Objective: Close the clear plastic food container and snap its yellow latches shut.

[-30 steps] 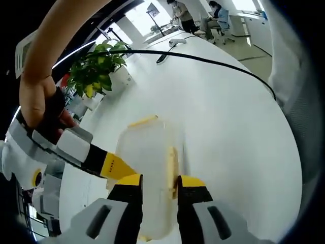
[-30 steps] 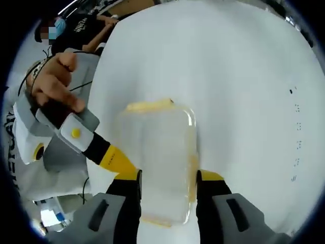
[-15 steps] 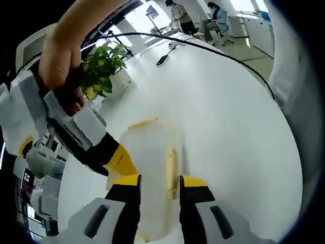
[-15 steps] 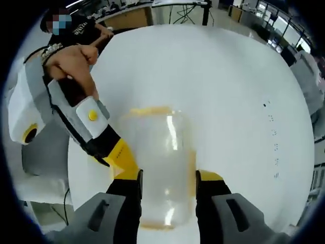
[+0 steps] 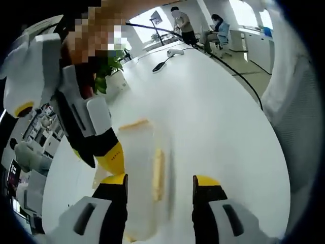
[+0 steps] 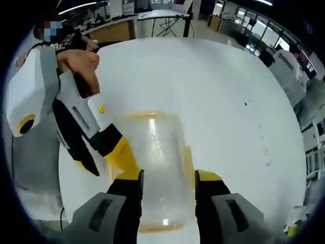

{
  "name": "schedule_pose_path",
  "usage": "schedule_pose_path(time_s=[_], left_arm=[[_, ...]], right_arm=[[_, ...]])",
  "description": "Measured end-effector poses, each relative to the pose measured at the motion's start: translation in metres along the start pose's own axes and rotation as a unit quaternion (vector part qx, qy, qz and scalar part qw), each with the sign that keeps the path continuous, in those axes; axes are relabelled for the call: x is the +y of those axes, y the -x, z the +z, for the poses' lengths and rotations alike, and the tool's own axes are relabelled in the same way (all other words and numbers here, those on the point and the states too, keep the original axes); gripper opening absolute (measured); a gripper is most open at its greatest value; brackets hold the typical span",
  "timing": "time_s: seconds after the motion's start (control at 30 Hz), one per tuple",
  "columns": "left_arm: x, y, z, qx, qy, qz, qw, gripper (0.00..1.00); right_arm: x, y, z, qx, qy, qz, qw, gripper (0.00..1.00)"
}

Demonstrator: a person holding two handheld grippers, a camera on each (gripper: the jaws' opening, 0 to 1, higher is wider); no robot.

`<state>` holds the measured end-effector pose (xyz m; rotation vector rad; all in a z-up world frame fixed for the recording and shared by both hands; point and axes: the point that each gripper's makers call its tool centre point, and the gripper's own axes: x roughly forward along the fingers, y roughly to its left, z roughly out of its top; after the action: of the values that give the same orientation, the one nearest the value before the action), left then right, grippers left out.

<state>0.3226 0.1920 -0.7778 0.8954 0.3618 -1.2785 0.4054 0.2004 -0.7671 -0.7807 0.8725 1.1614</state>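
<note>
The clear plastic food container point(image 6: 157, 157) lies lengthwise between my right gripper's jaws, lid on, with yellow latches at its far end point(image 6: 144, 116) and along its right side point(image 6: 189, 160). My right gripper point(image 6: 168, 175) is shut on the container's two long sides. My left gripper point(image 5: 160, 179) stands open, its jaws spread wide around the container point(image 5: 138, 178) and the side latch point(image 5: 158, 173), with a gap on the right. In the right gripper view the left gripper's yellow finger point(image 6: 121, 154) lies against the container's left side. The right gripper's yellow finger point(image 5: 111, 158) touches the container in the left gripper view.
The container is over a large white round table point(image 6: 228, 101). A potted plant point(image 5: 109, 68) and a black cable point(image 5: 218, 56) sit at the far side, with people seated beyond. A person's hand point(image 6: 81, 63) holds the left gripper. The table's edge point(image 5: 264, 117) curves at the right.
My left gripper's jaws have spread apart from the container's side latch. The right gripper has kept its hold. Both views have tilted with the hands.
</note>
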Motion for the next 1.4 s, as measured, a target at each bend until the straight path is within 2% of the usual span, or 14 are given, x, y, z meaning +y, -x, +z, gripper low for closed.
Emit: schedule_pose_path(time_s=[0.03,0.1,0.2,0.27,0.33,0.4,0.47,0.67,0.8,1.0,1.17,1.3,1.4], left_arm=[[0.0,0.001,-0.003,0.011,-0.007,-0.002,0.9999,0.5],[0.007,0.006,-0.017,0.056,-0.028,0.008,0.998,0.56],[0.011,0.008,-0.02,0.053,-0.026,0.007,0.9982,0.71],[0.015,0.012,-0.019,0.04,-0.001,0.004,0.9992,0.84],[0.023,0.015,-0.022,0.044,0.016,0.011,0.9989,0.89],[0.034,0.019,-0.026,0.05,0.01,0.024,0.9984,0.9],[0.042,0.02,-0.031,0.055,0.009,0.031,0.998,1.0],[0.059,0.019,-0.046,0.069,0.035,0.038,0.9963,0.99],[0.06,0.013,-0.056,0.079,0.045,0.031,0.9954,0.99],[0.054,0.003,-0.069,0.093,0.056,0.012,0.994,0.99],[0.051,-0.005,-0.075,0.103,0.061,0.003,0.9929,0.99],[0.049,-0.008,-0.072,0.095,0.053,-0.003,0.9941,0.99],[0.045,-0.01,-0.072,0.096,0.052,-0.016,0.9938,0.88]], right_arm=[[0.001,0.002,-0.002,-0.003,-0.008,0.002,1.0,0.41],[0.008,0.01,-0.002,-0.029,-0.037,0.019,0.9987,0.53],[0.011,0.019,-0.008,-0.037,-0.035,0.022,0.9985,0.56],[0.014,0.023,-0.013,-0.038,-0.024,0.023,0.9987,0.61],[0.018,0.027,-0.018,-0.038,-0.013,0.022,0.999,0.66],[0.02,0.03,-0.024,-0.039,-0.001,0.021,0.999,0.71],[0.021,0.031,-0.031,-0.036,0.005,0.018,0.9992,0.76],[0.02,0.028,-0.046,-0.028,0.005,0.017,0.9994,0.82],[0.014,0.02,-0.054,-0.03,0.002,0.011,0.9995,0.91],[0.018,0.008,-0.067,-0.011,0.0,0.021,0.9997,0.95],[0.028,-0.001,-0.072,-0.007,-0.002,0.045,0.999,0.93],[0.029,-0.009,-0.07,-0.004,0.017,0.037,0.9992,0.9],[0.028,-0.01,-0.07,-0.002,0.018,0.037,0.9991,0.9]])
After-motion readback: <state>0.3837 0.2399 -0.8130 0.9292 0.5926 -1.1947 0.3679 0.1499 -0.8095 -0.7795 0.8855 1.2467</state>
